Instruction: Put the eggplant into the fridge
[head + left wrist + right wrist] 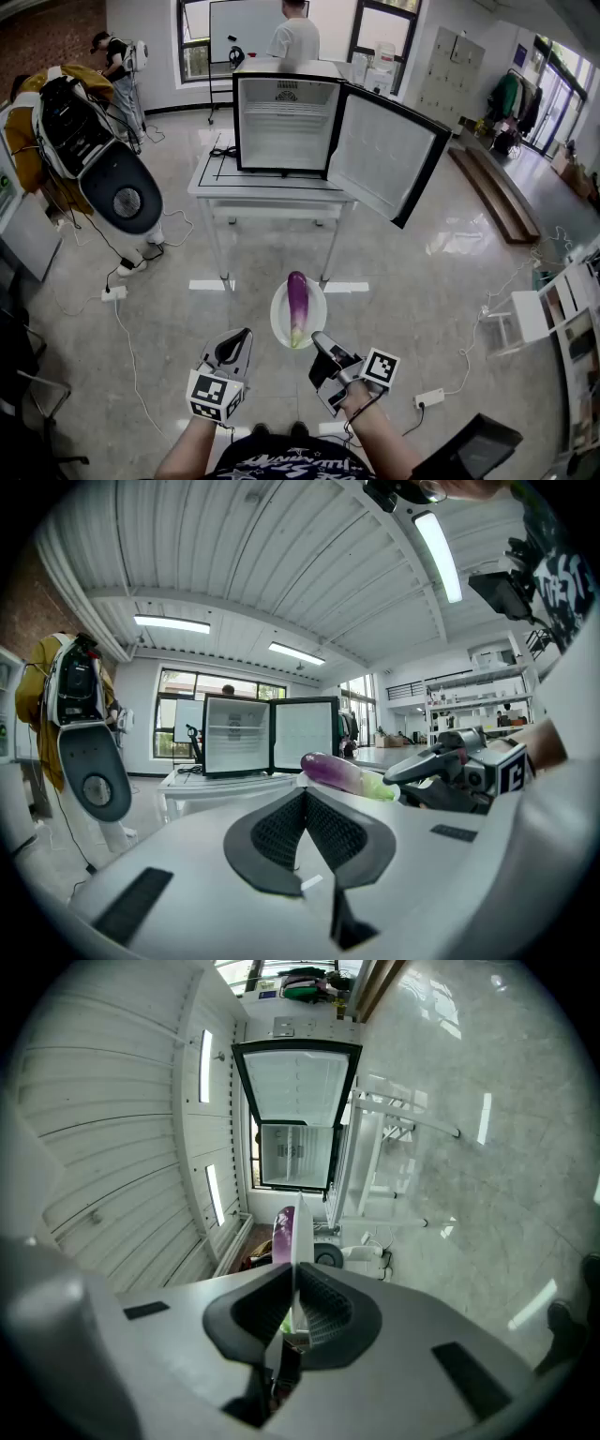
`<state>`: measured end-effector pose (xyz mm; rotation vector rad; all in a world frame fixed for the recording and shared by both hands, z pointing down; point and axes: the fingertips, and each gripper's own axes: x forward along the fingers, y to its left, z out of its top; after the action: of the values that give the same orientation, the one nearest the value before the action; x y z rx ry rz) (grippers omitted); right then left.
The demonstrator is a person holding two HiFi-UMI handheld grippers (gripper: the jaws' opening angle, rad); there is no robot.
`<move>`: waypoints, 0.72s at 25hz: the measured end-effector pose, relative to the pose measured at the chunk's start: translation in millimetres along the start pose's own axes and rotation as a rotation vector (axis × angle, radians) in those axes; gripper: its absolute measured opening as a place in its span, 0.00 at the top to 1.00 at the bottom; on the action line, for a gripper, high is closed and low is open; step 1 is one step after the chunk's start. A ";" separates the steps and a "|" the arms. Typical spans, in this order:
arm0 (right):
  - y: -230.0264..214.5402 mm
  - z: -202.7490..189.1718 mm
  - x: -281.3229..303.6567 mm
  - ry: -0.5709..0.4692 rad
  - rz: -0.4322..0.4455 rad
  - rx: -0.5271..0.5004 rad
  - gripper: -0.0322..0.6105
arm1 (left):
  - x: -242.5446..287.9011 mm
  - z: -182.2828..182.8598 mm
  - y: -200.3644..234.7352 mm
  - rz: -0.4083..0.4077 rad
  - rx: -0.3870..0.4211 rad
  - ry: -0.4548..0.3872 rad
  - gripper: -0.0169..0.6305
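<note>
Ahead, a fridge [281, 122] stands on a white bench [267, 187] with its door [384, 155] swung wide to the right. A person [295, 37] stands behind it, a white-and-black machine [108, 173] sits on the floor at the left, and grey floor lies between bench and grippers. The eggplant [297, 302] lies lengthwise on a white plate [279, 321], green end toward the right gripper [321, 342], whose jaws are clamped on the plate's near rim with the eggplant just beyond their tips. The left gripper [239, 342] hangs just beside the plate, jaws together on nothing.
</note>
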<state>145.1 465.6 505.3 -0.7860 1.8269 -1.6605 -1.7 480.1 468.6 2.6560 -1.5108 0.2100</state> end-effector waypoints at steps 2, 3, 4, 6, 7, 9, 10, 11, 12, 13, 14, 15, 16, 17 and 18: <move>0.5 -1.7 0.8 0.002 0.002 0.007 0.91 | 1.1 2.9 2.7 -0.001 -0.011 -0.003 0.96; 1.0 -2.7 0.8 0.003 0.002 0.009 0.91 | 1.2 4.0 3.5 -0.002 -0.012 -0.003 0.96; 1.9 -3.8 0.4 0.004 0.002 0.009 0.91 | 0.9 4.9 3.5 -0.004 -0.010 -0.002 0.96; 4.0 -5.9 -1.8 0.003 0.002 0.012 0.91 | -0.6 6.1 1.3 -0.008 -0.004 0.000 0.96; 4.9 -6.6 -3.7 0.001 0.003 0.014 0.91 | -1.5 6.2 -0.7 -0.011 -0.002 0.000 0.96; 6.1 -6.7 -7.1 -0.006 0.004 0.014 0.91 | -2.3 6.0 -4.2 -0.016 0.004 0.000 0.96; 6.9 -6.5 -7.8 -0.009 0.002 0.011 0.91 | -2.0 6.1 -4.9 -0.019 0.009 0.000 0.96; 7.9 -6.1 -7.7 -0.011 0.001 0.007 0.91 | -1.3 6.6 -4.9 -0.023 0.012 0.000 0.96; 8.6 -5.6 -7.4 -0.013 -0.001 0.002 0.91 | -0.3 7.4 -4.6 -0.026 0.014 -0.002 0.96; 8.8 -5.2 -7.1 -0.013 -0.004 -0.002 0.91 | 0.8 8.0 -4.6 -0.030 0.014 -0.003 0.96; 8.6 -5.2 -7.2 -0.013 -0.006 -0.005 0.91 | 1.6 8.3 -4.8 -0.034 0.012 -0.005 0.96; 8.1 -5.7 -7.8 -0.013 -0.007 -0.007 0.91 | 1.8 8.2 -5.3 -0.037 0.009 -0.007 0.96; 7.7 -6.6 -8.8 -0.014 -0.008 -0.008 0.91 | 1.3 8.0 -6.2 -0.040 0.003 -0.008 0.96; 7.5 -8.0 -10.3 -0.016 -0.009 -0.009 0.91 | 0.1 7.9 -7.5 -0.041 -0.003 -0.010 0.96; 7.5 -9.8 -11.8 -0.016 -0.008 -0.010 0.91 | -1.6 7.9 -8.9 -0.042 -0.007 -0.013 0.96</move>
<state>145.6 481.4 498.8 -0.8101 1.8245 -1.6466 5.8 484.9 460.5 2.6859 -1.4552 0.1851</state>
